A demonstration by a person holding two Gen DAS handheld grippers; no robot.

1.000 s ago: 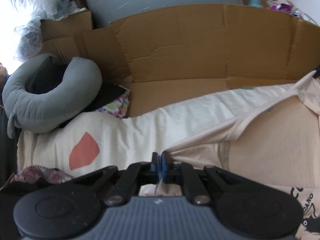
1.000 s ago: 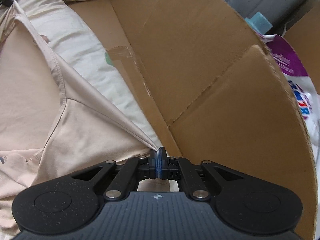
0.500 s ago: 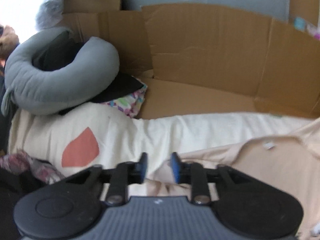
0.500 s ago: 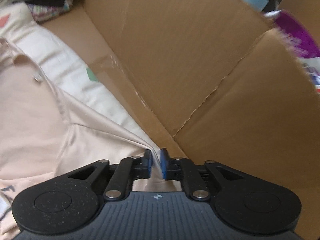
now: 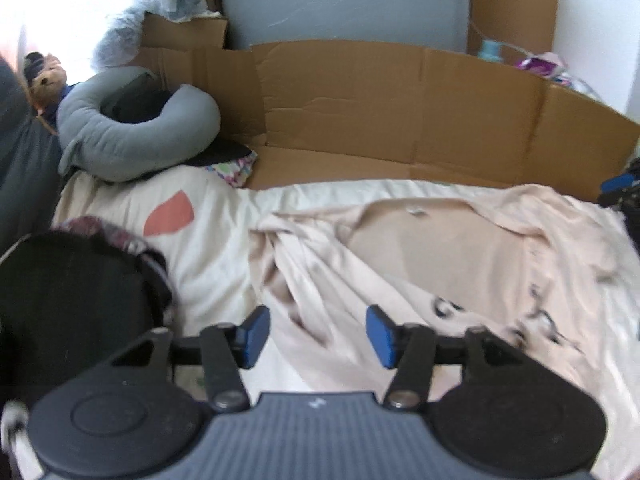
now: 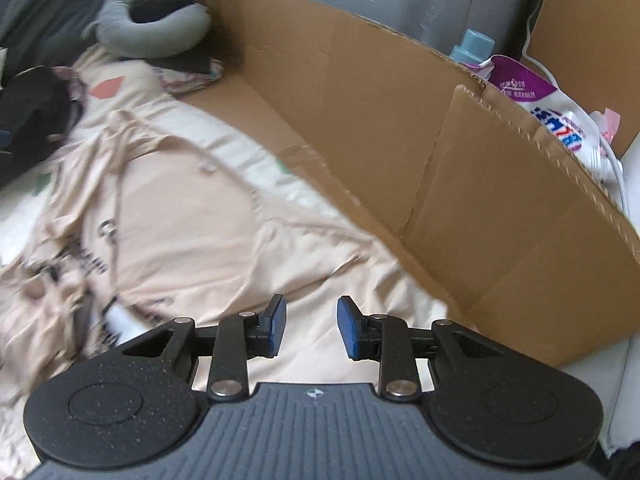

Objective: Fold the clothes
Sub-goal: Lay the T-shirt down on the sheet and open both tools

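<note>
We hold the left gripper [image 5: 316, 334] and right gripper [image 6: 307, 327] above the beige T-shirt [image 5: 452, 248], jaws opening and empty; its collar lies toward twelve o'clock, spread for folding

A: Shirt [image 5: 460, 248]?
B: Pale peach-beige, black lettering print low on the front, blurred. Small white tag at the neck.
A: Under it?
B: Sheet [image 5: 224, 240], cream-white, with one coral-red patch [image 5: 170, 216].
A: Pillow?
B: Neck pillow [image 5: 136, 136], plain grey. Dark cloth beneath it, plus a multicoloured patterned fabric [image 5: 230, 168] – pink, green and purple on white.
A: Cardboard [image 6: 400, 128]?
B: Plain brown.
A: Behind that?
B: Bag [image 6: 544, 108] in purple and white with blue letters, and a light blue bottle cap [image 6: 474, 44].
A: Gripper pads?
B: Blue on both, left gripper [image 5: 316, 336] and right gripper [image 6: 310, 328]; black arms, grey ribbed bodies.
</note>
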